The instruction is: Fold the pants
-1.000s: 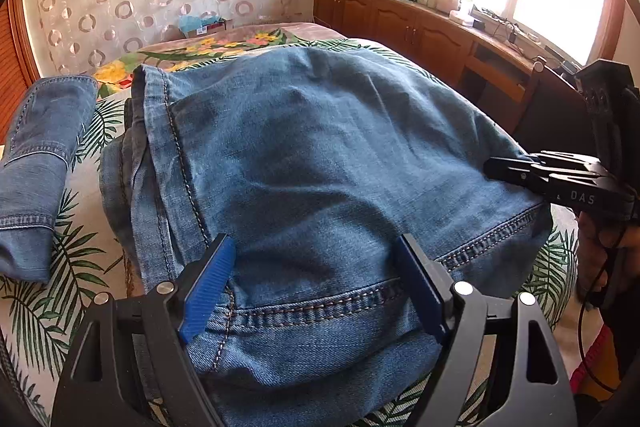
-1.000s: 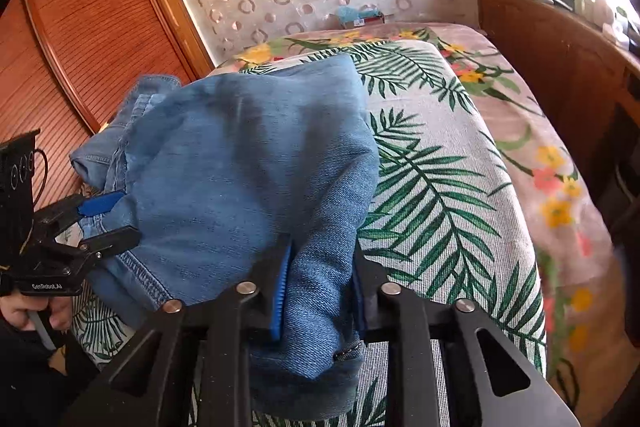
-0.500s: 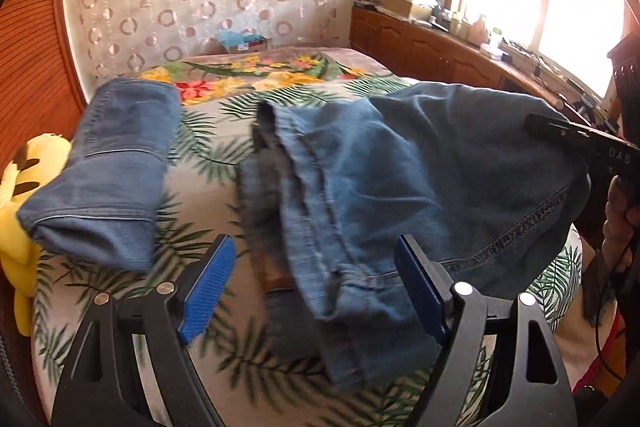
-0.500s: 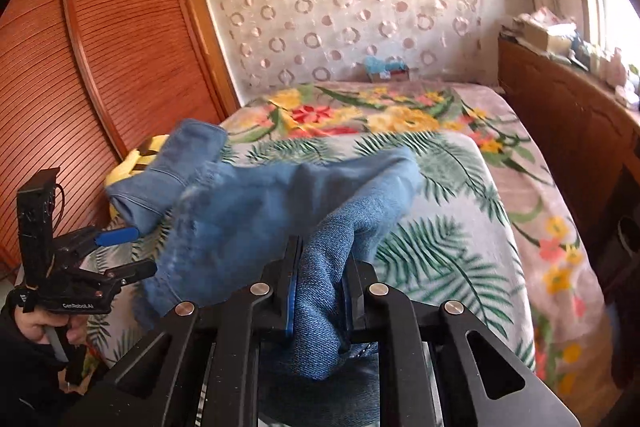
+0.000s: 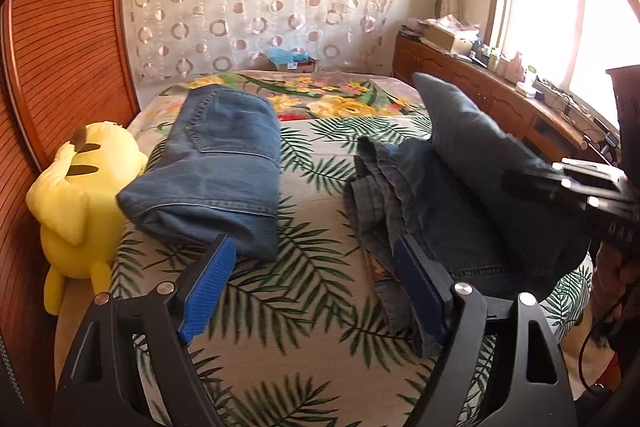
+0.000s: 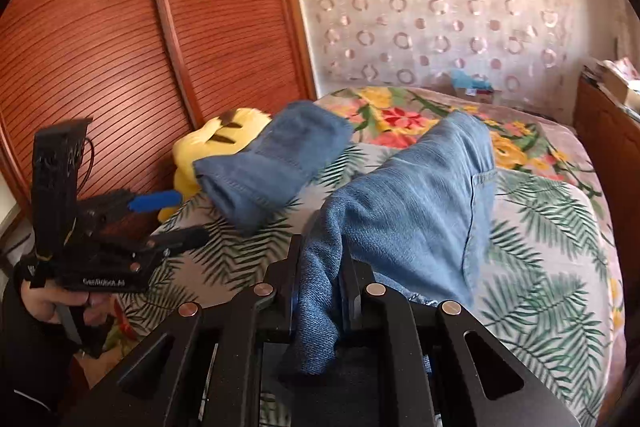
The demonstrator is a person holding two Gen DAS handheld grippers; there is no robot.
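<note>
Blue denim pants (image 5: 452,187) lie bunched at the right of the bed. My right gripper (image 6: 322,263) is shut on a fold of the pants (image 6: 416,187) and holds that part lifted off the bed; it also shows at the right edge of the left wrist view (image 5: 560,183). My left gripper (image 5: 316,275) is open and empty, its blue pads apart above the bedspread, just left of the pants. It shows in the right wrist view (image 6: 176,219) at the left.
A second pair of folded jeans (image 5: 216,167) lies at the bed's left, next to a yellow plush toy (image 5: 80,195). The bed has a leaf-print bedspread (image 5: 304,291). A wooden wardrobe (image 6: 120,39) stands on the left, a cluttered wooden counter (image 5: 500,95) under the window on the right.
My left gripper has let go of the pants and pulled back left. My right gripper has kept its hold and lifted its fold, so the pants slid right and bunched.
</note>
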